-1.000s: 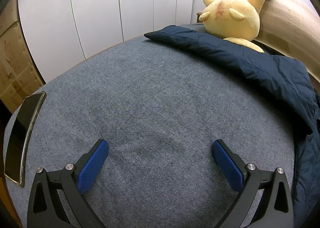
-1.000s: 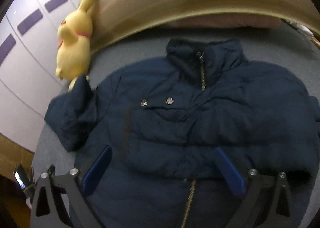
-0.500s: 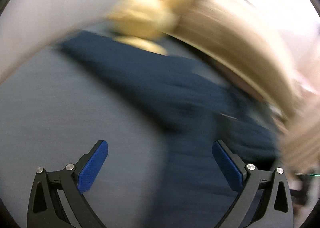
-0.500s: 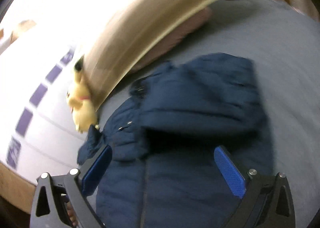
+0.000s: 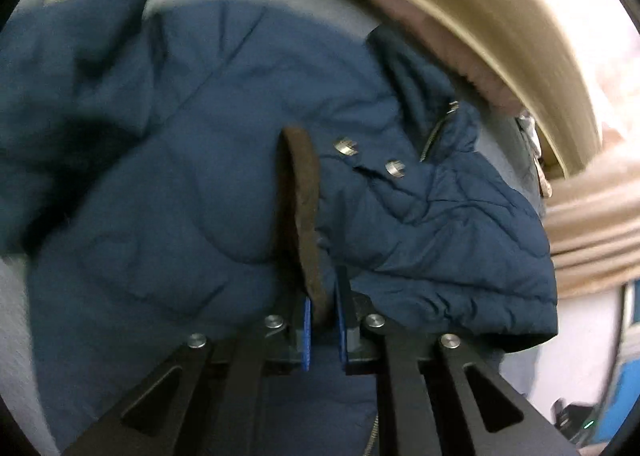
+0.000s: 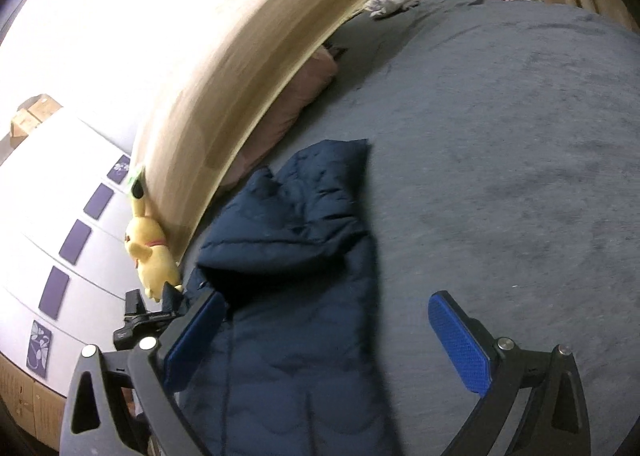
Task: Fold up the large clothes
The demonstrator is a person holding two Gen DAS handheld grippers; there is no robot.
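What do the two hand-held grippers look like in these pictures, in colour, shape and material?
Both look alike. The left gripper and the right gripper each have two black, angular fingers with triangular cut-outs and silver round screw heads. Each fingertip bears a flat blue pad with a fine dotted texture. No cables, markings, hands or sleeves can be made out.
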